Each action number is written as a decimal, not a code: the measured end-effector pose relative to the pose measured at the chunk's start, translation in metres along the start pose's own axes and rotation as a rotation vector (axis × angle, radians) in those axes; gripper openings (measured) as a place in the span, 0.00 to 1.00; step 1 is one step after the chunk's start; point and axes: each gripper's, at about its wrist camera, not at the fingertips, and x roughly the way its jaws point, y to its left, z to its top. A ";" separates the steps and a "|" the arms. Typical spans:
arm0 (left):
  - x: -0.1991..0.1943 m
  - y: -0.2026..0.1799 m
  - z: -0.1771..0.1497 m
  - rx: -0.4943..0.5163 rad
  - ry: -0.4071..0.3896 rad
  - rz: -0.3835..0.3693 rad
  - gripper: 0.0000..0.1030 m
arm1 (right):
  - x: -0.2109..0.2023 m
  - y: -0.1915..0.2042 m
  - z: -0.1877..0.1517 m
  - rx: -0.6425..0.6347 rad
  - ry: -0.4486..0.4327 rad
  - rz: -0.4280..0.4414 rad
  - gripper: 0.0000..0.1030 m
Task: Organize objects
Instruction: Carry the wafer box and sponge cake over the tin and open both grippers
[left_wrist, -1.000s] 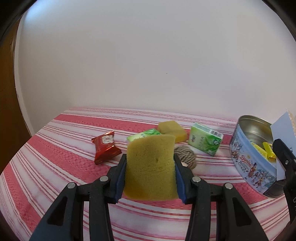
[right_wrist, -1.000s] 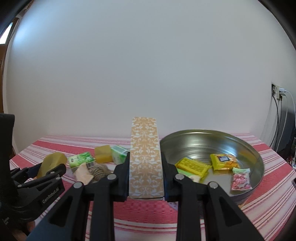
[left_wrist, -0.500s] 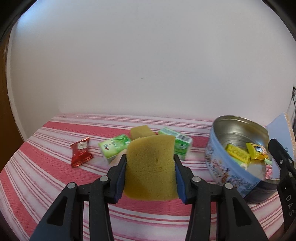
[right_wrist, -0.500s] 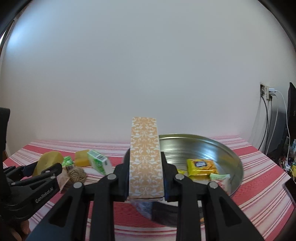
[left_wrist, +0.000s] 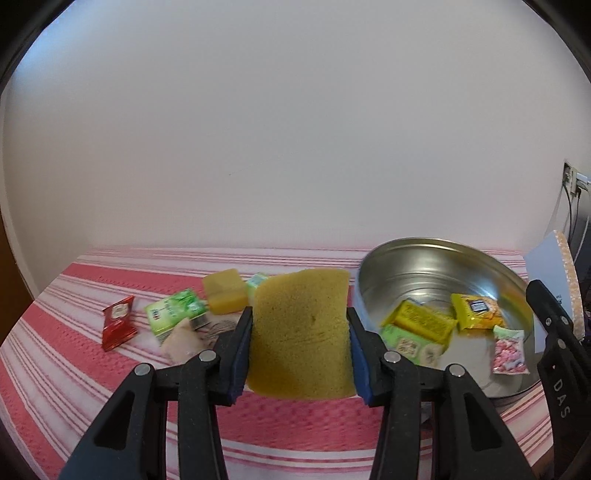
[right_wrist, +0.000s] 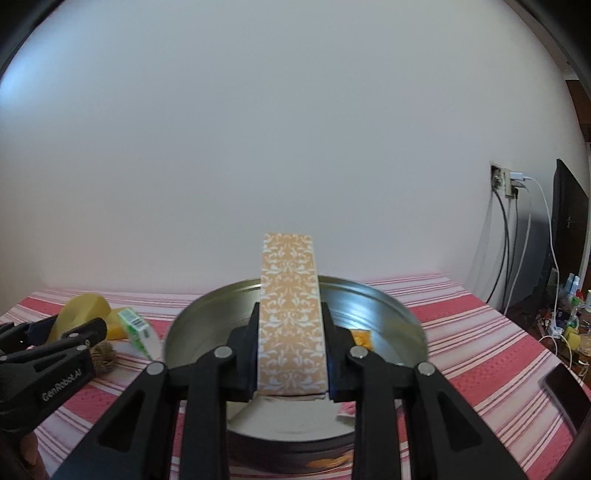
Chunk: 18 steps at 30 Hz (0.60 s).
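My left gripper (left_wrist: 300, 328) is shut on a yellow sponge (left_wrist: 301, 332), held above the striped cloth just left of the round metal tin (left_wrist: 436, 258). Inside the tin lie yellow packets (left_wrist: 421, 321), a green one (left_wrist: 410, 345) and a pink sweet bag (left_wrist: 509, 349). My right gripper (right_wrist: 291, 332) is shut on a tall orange-and-white patterned box (right_wrist: 290, 314), which hangs over the tin (right_wrist: 384, 299) near its front rim. In the right wrist view the left gripper (right_wrist: 62, 332) with its sponge (right_wrist: 83, 308) shows at the left.
Left of the tin on the red-striped tablecloth (left_wrist: 74, 369) lie a red sachet (left_wrist: 118, 326), green cartons (left_wrist: 175, 314), a small yellow sponge (left_wrist: 223, 291), a twine ball (right_wrist: 103, 356) and a pale wrapper (left_wrist: 183, 341). A wall socket with cables (right_wrist: 508, 184) is at right.
Both grippers have travelled right with their loads; the tin has slid from the right toward the centre of both views and now sits under the patterned box. Both grips are unchanged.
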 end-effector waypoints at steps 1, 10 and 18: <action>-0.001 -0.004 0.001 0.004 -0.003 -0.004 0.47 | 0.001 -0.003 0.001 0.000 -0.001 -0.006 0.25; 0.003 -0.040 0.011 0.024 -0.020 -0.049 0.47 | 0.018 -0.045 0.005 0.012 0.019 -0.075 0.25; 0.011 -0.071 0.014 0.052 -0.019 -0.089 0.47 | 0.041 -0.080 0.003 0.020 0.069 -0.104 0.25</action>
